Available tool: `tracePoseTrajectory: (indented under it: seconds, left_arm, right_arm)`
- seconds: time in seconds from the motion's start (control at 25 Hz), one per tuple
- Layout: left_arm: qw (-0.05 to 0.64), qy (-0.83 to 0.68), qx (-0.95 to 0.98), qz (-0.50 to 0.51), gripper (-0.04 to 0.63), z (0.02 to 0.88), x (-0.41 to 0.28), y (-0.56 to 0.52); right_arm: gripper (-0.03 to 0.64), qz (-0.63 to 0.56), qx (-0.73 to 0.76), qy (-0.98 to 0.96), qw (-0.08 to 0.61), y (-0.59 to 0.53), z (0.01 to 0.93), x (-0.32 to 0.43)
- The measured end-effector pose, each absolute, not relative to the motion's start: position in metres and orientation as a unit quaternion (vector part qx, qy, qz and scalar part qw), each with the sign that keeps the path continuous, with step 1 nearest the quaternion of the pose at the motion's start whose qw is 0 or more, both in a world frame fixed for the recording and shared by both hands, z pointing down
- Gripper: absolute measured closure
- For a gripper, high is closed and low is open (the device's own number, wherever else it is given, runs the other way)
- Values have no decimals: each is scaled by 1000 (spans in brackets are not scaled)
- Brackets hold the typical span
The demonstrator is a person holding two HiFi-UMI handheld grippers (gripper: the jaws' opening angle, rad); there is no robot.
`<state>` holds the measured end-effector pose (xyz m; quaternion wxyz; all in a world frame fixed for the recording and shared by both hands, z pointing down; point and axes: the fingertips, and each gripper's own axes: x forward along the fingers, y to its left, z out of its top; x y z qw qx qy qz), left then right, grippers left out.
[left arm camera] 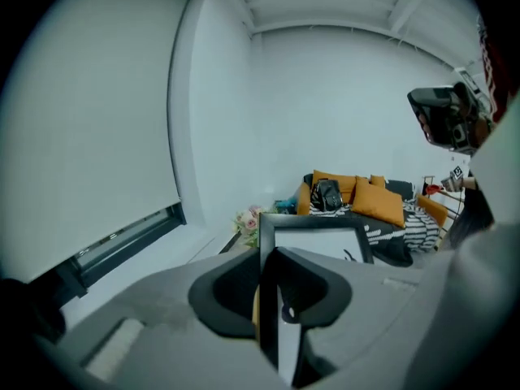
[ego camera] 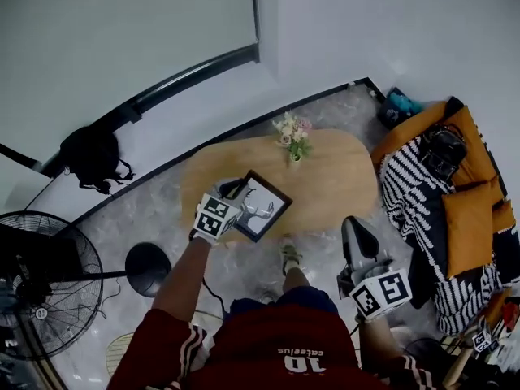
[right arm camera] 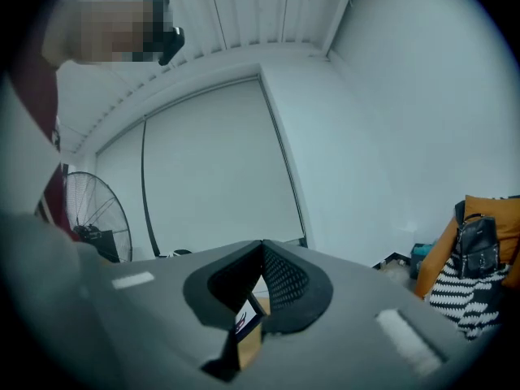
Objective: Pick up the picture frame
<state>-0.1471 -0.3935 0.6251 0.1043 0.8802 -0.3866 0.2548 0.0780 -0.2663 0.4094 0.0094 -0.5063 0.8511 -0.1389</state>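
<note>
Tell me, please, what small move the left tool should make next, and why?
Probably just steady it in place with the grip kept firm. The left tool is clamped on one side of the picture frame, which in the head view appears lifted off the wooden table, clear of the flowers. Held by one edge only, it may swing.
</note>
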Motion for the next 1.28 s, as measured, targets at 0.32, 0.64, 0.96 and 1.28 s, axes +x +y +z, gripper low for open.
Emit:
tracePoseTrajectory:
  seconds: [0.32,0.64,0.96,1.28]
  left_arm:
    - [86,-442,881,148,526,521,-187,-280]
    - [83,-487,867,64,526,420,-208,-230]
    - [77,-522,850,-3,526,342,-219,-196]
    - [15,-558,829,-24,526,274,-219,-157]
  right_arm:
    - [621,-112,-496,861,28,-163,370,42]
    - [621,-79,-464,882,23,-142,300,15]
    - [621,-83,-445,891,27,-147,278,19]
    - [623,-68,-427,900,49,-150,253,31]
